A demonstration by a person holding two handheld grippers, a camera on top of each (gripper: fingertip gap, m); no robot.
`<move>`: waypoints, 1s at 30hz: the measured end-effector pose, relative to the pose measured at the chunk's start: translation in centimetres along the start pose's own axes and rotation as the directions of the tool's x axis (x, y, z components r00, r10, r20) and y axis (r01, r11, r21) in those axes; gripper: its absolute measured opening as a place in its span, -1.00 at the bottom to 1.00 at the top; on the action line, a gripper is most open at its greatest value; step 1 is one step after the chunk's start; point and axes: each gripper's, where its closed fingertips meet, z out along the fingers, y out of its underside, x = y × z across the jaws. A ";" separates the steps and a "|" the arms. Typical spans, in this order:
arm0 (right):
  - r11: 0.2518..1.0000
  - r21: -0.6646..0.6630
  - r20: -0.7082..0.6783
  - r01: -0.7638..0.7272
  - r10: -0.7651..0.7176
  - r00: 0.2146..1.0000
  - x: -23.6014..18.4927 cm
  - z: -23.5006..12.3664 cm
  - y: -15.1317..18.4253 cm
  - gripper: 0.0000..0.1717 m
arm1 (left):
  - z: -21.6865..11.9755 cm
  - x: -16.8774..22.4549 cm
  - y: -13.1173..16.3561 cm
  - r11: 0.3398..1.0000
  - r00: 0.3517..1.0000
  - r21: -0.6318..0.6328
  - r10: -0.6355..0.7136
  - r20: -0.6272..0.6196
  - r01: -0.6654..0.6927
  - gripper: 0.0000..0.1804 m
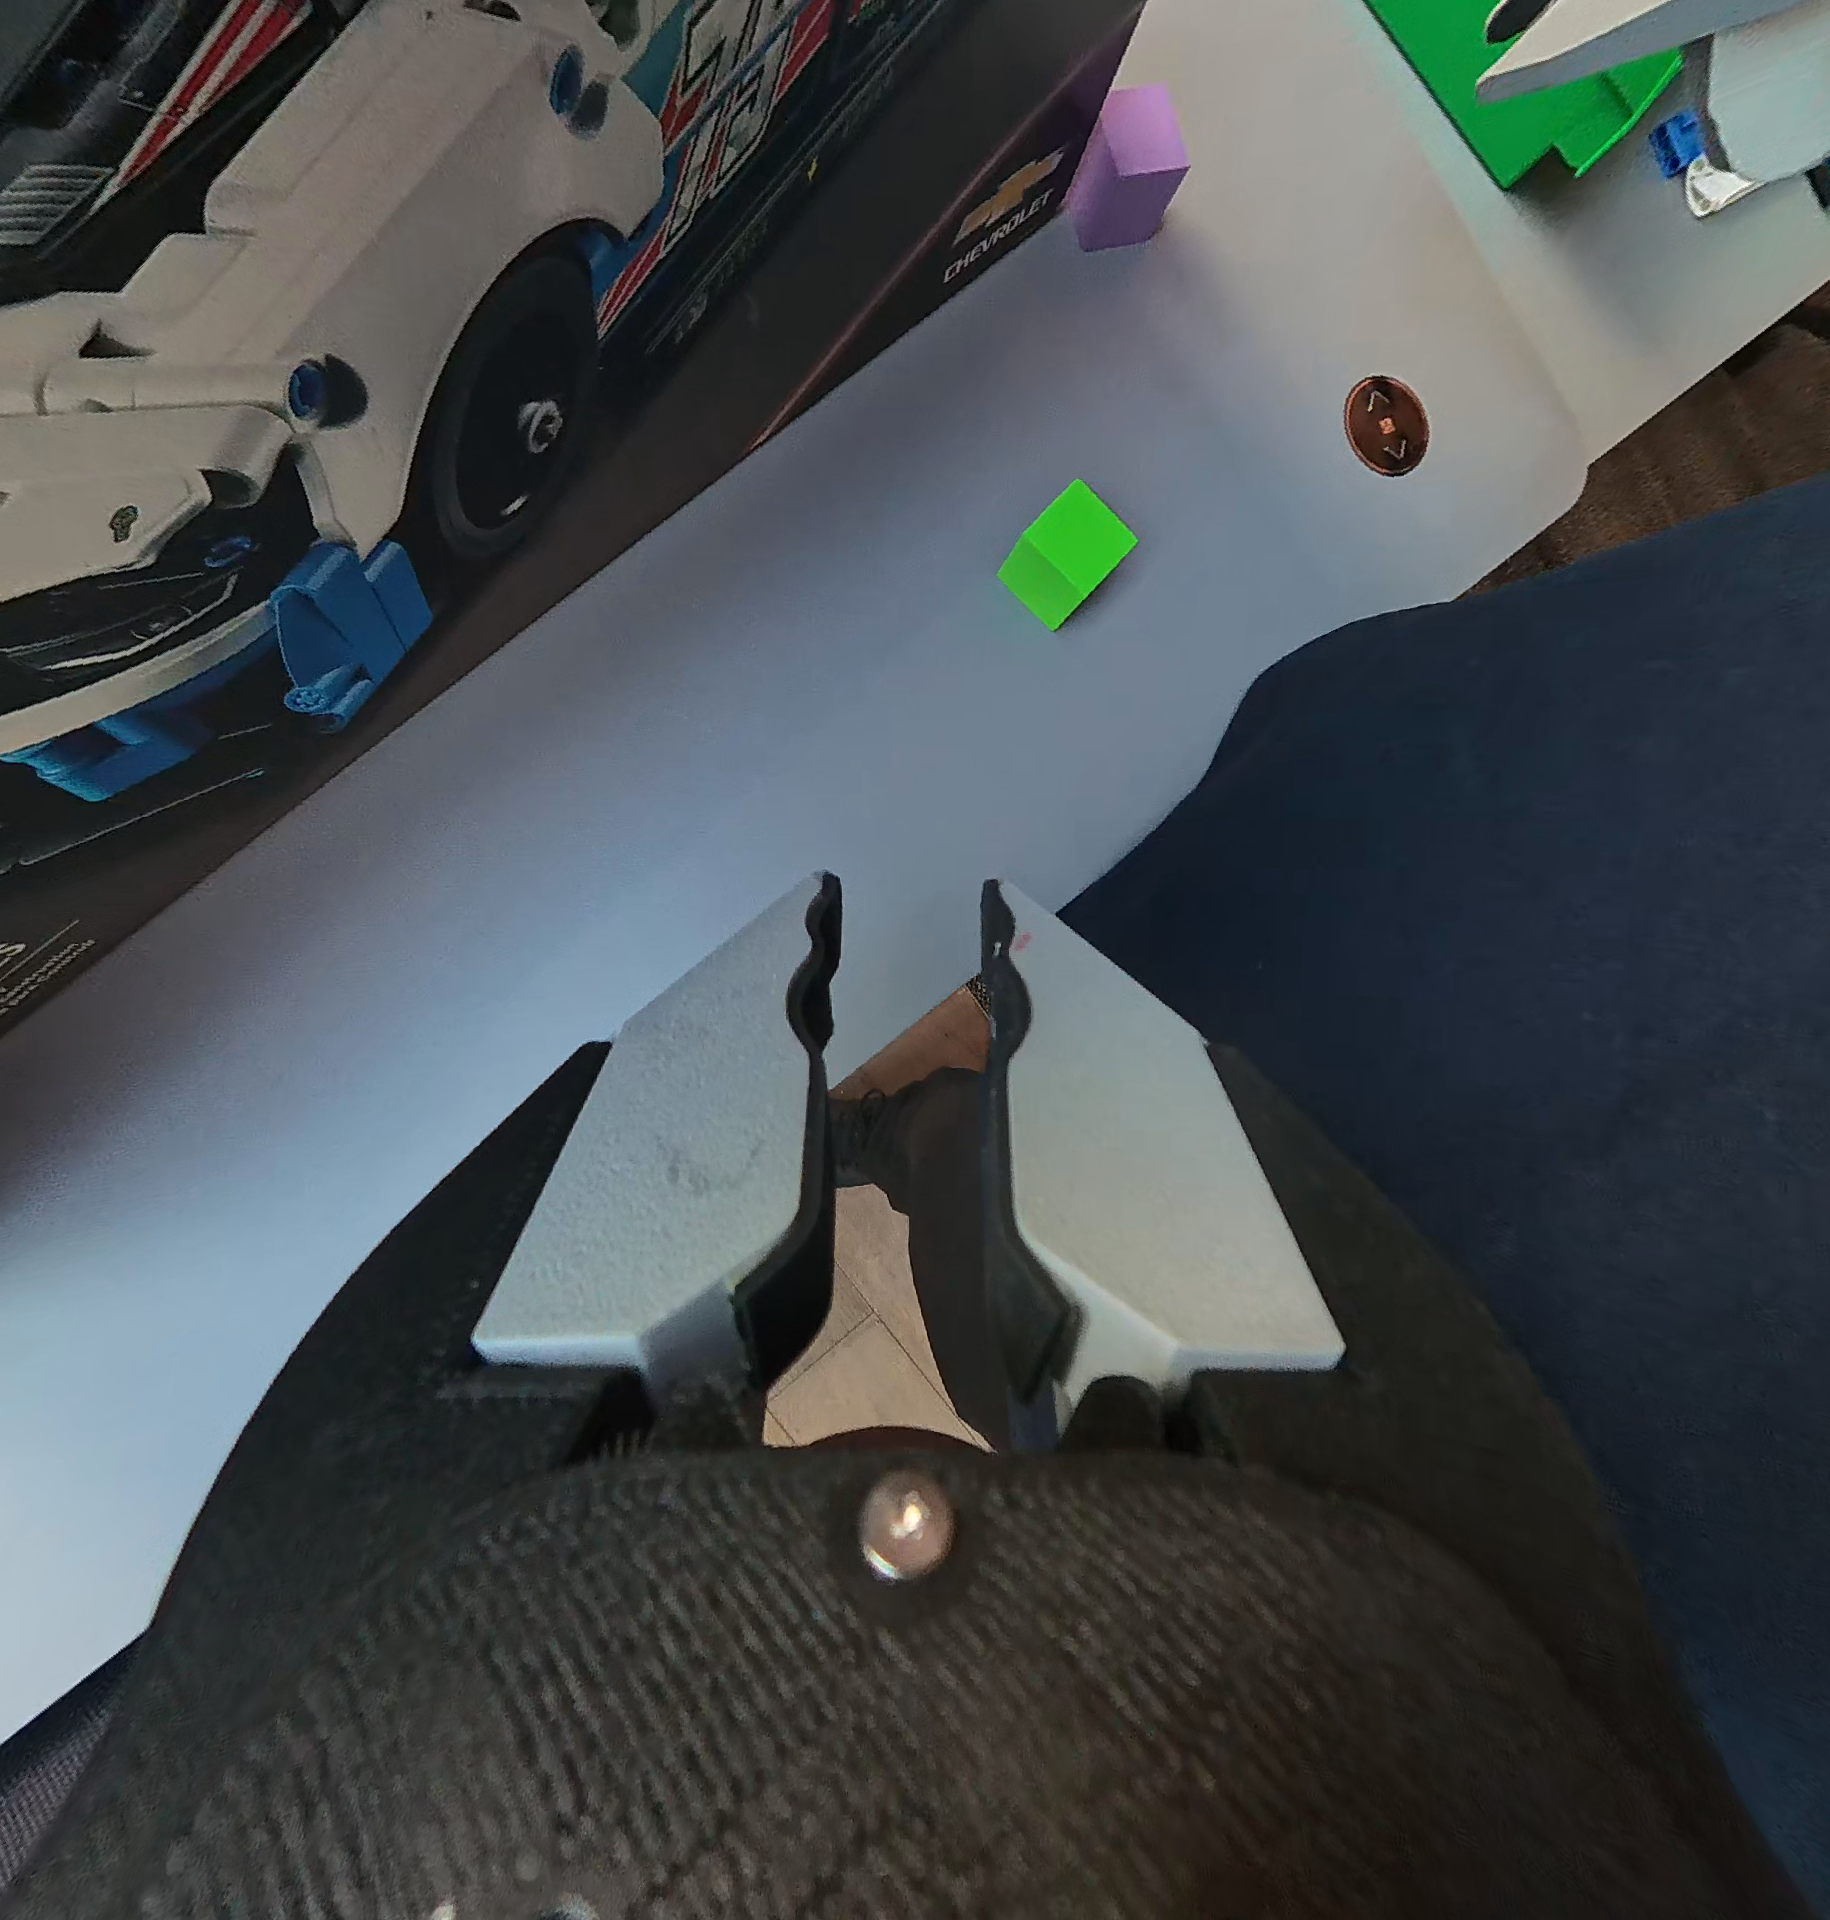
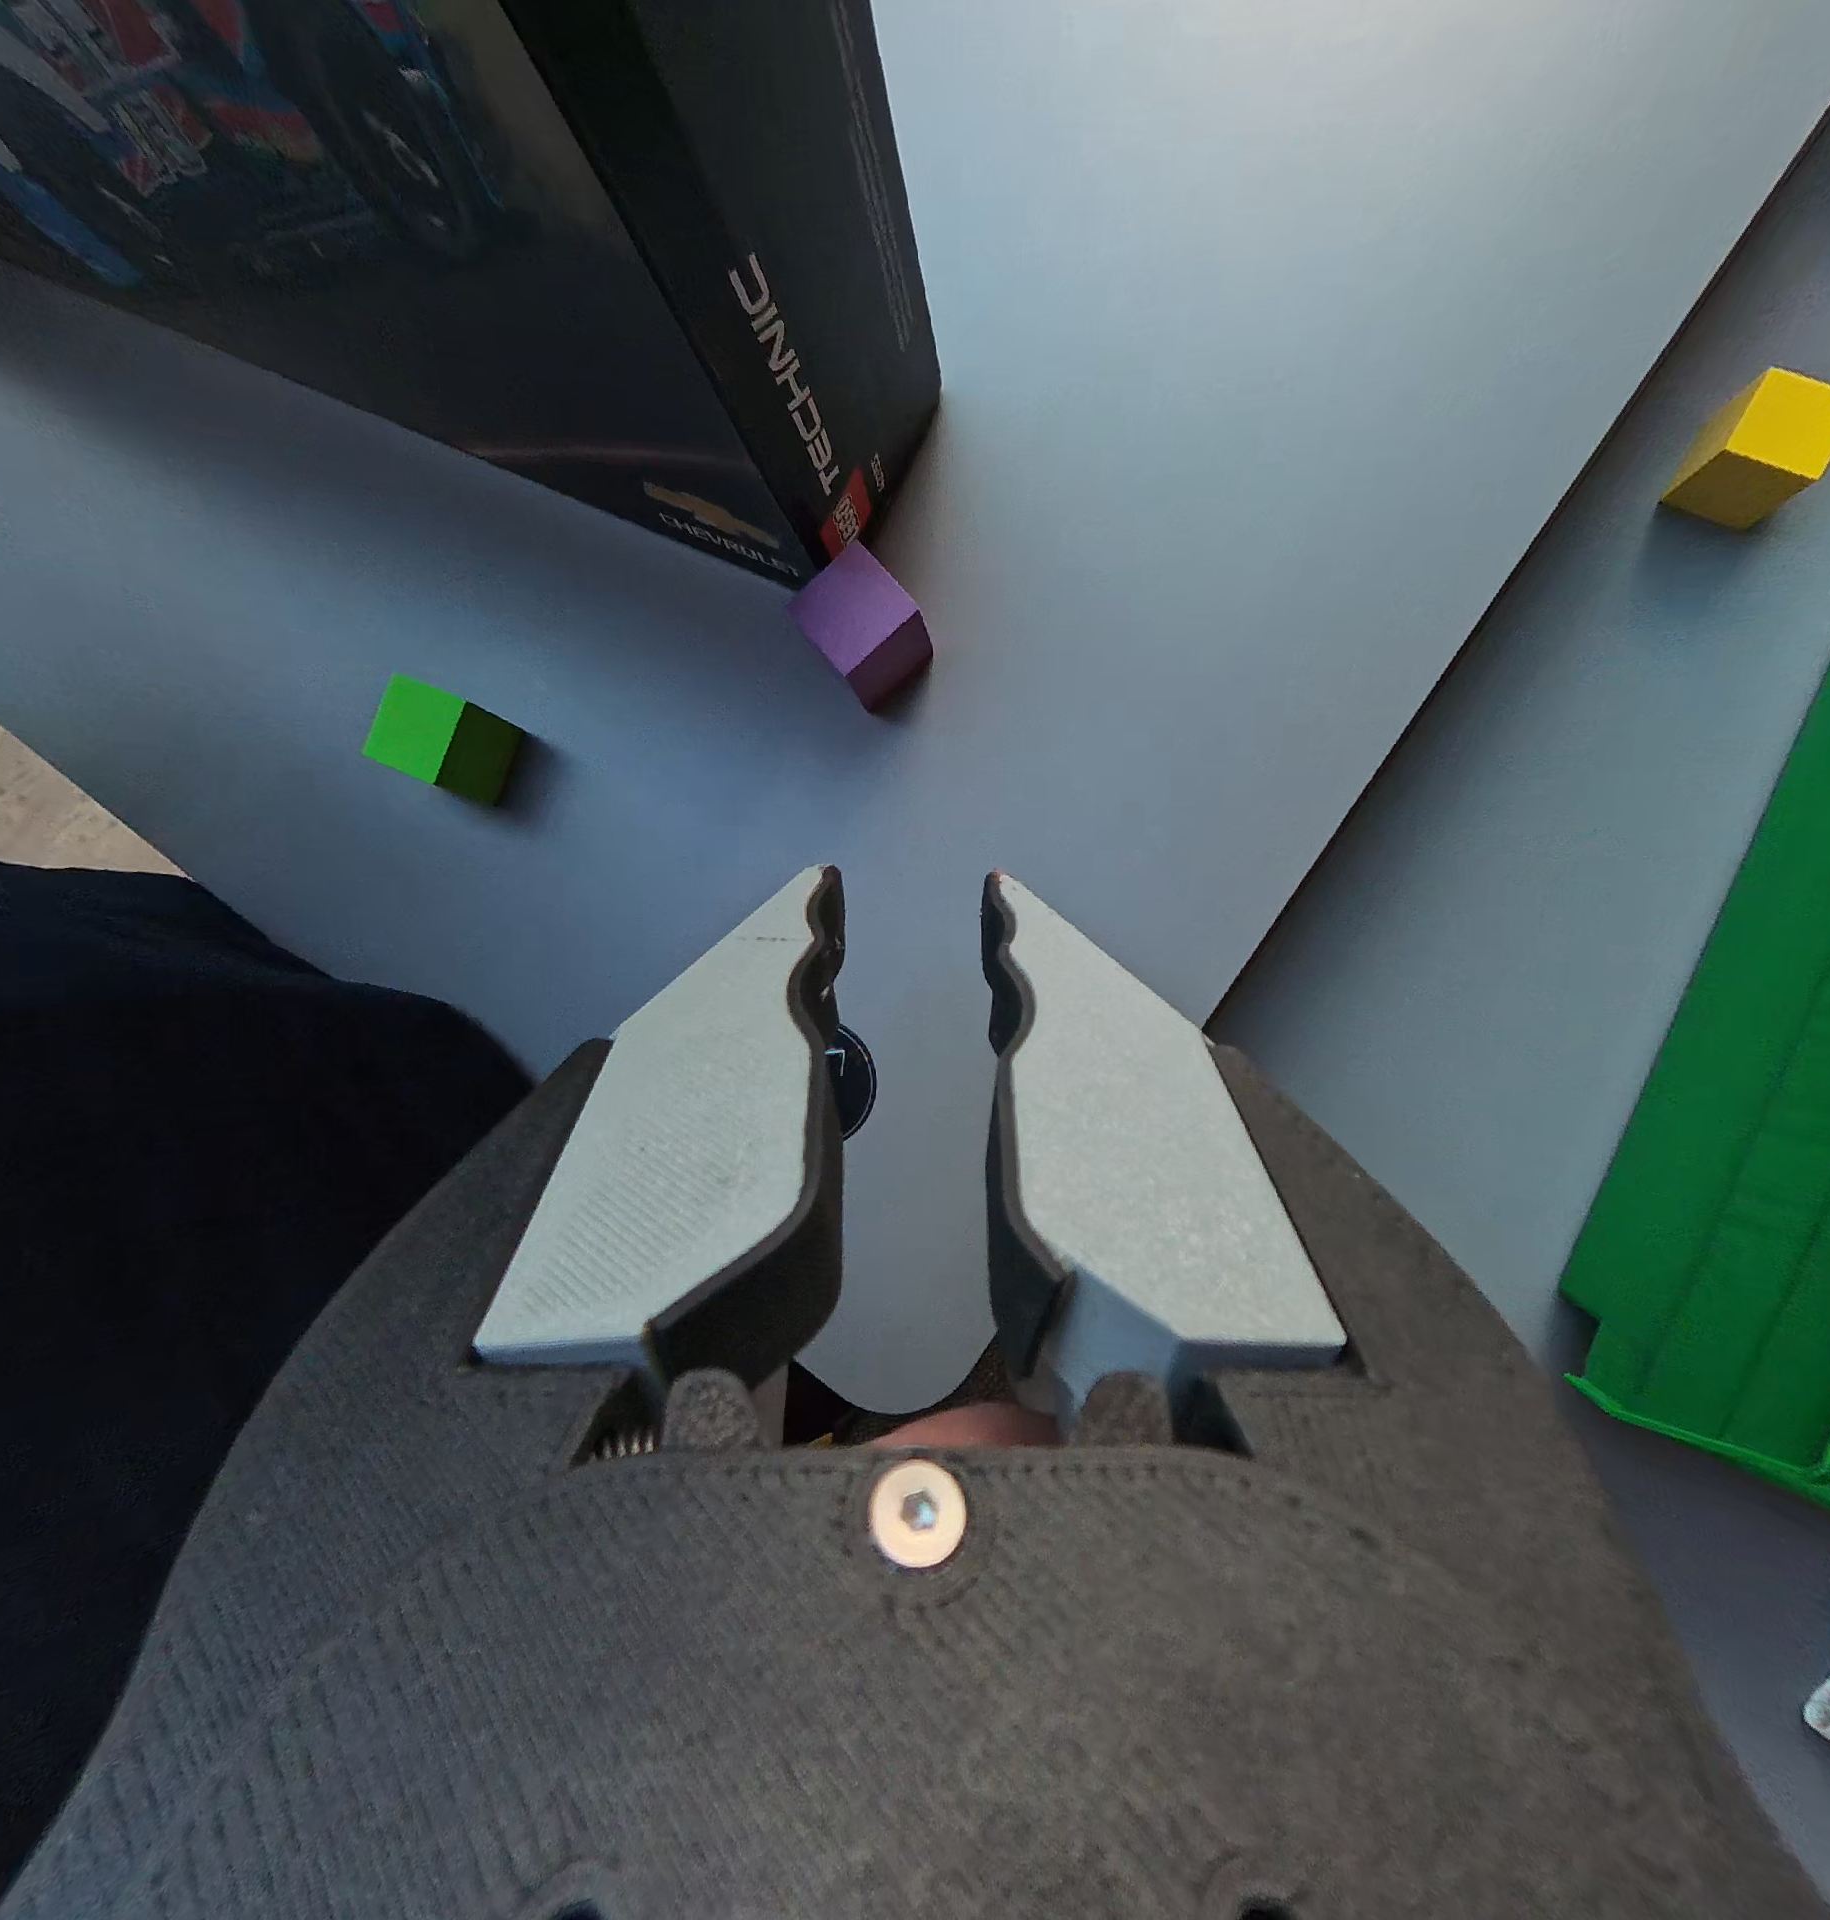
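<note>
Left gripper [image 1: 911, 883] fingers apart, holding nothing, above the table [image 1: 578, 831]; green cube [image 1: 1067, 553] lies ahead. Right gripper [image 2: 911, 878] likewise, near purple cube [image 2: 861, 636].

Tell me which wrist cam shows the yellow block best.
Right wrist view: the yellow block sits unobstructed at upper right on the second grey table, top and one side face visible. The left wrist view doesn't show it at all.

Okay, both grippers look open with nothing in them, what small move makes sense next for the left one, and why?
Probably ease the left gripper forward toward the green cube: its jaws stand apart and bare, and that cube sits nearest ahead, alone on the table.
</note>
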 end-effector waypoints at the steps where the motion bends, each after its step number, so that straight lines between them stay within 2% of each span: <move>1: 1.000 -0.001 -0.001 0.001 -0.001 1.000 0.0 0.0 0.0 -0.72 | 0.0 0.0 0.0 1.000 1.000 0.001 0.001 0.000 -0.001 -0.73; 30: 1.000 -0.008 -0.055 0.018 -0.019 0.998 0.0 -0.8 0.0 -0.83 | 0.0 -0.8 -0.8 0.999 1.000 0.037 0.010 -0.028 -0.009 -0.73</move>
